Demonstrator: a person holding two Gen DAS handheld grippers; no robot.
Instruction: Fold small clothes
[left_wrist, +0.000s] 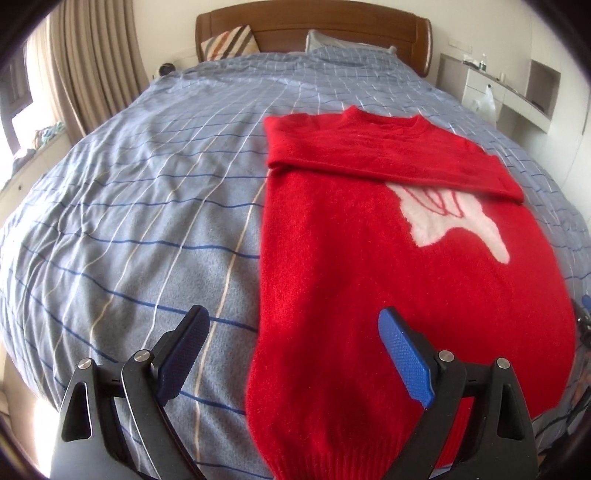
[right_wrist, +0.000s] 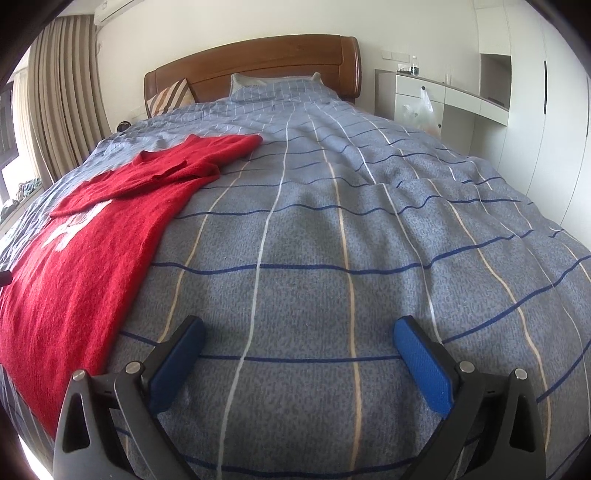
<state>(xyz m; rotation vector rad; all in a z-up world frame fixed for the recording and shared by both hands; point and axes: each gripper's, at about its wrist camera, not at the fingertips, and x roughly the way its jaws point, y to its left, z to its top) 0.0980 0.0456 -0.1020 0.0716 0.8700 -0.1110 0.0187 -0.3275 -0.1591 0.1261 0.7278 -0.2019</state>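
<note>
both claws, left (left_wrist: 293, 325) and right (right_wrist: 299, 336), agape (empty); red sweater (left_wrist: 388, 266) lengthwise, collar toward headboard (left_wrist: 314, 29)

1. The red sweater (left_wrist: 369, 280) lies flat on the blue checked bedcover (left_wrist: 140, 206), on the right.
2. One sleeve is folded across its far part.
3. The left gripper (left_wrist: 293, 325) is spread wide, holding nothing, above the near hem.

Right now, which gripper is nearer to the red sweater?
Left. The left gripper hangs open directly over the red sweater near its hem edge. The right gripper is open over bare bedspread, with the sweater off to its left.
</note>
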